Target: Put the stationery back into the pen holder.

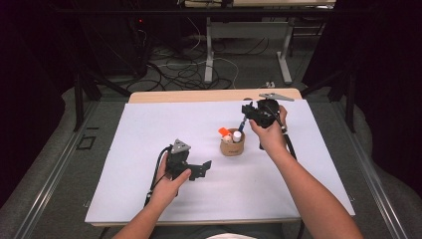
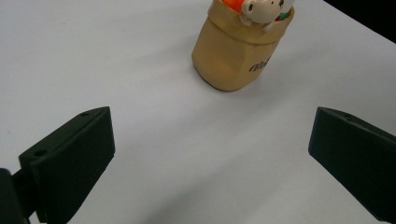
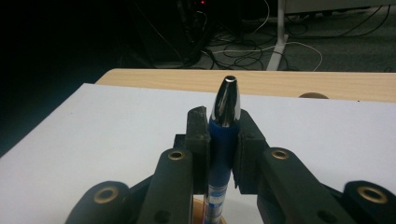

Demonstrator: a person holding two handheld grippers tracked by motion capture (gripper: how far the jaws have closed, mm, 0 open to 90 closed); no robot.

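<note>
A: Any writing we can read?

B: Only on the holder, the tan bag-shaped cup. Dark letters low on its side, cut off by the curve, so we can't make out the word. The pen has small blue print on its white lower barrel, too fine to read.

A: Where's the pen, and which way does it point?

B: It's in the right gripper, clamped btwn the two black pads at its blue grip section. In the right gripper view its long axis runs straight along the jaws, chrome tip out past the pads toward the far table edge, barrel running back to the bottom of the frame. In the high view we see the right gripper held above the white mat, just behind and right of the holder, w/ the pen slanting down toward it.

A: And the left gripper?

B: The left gripper is low over the mat, near the holder's left-front. Jaws spread wide, nothing btwn them; in the left gripper view we see bare mat there, holder ahead.

A: What's in the holder?

B: An orange thing and white caps stick out of the top. Holder stands upright.
</note>
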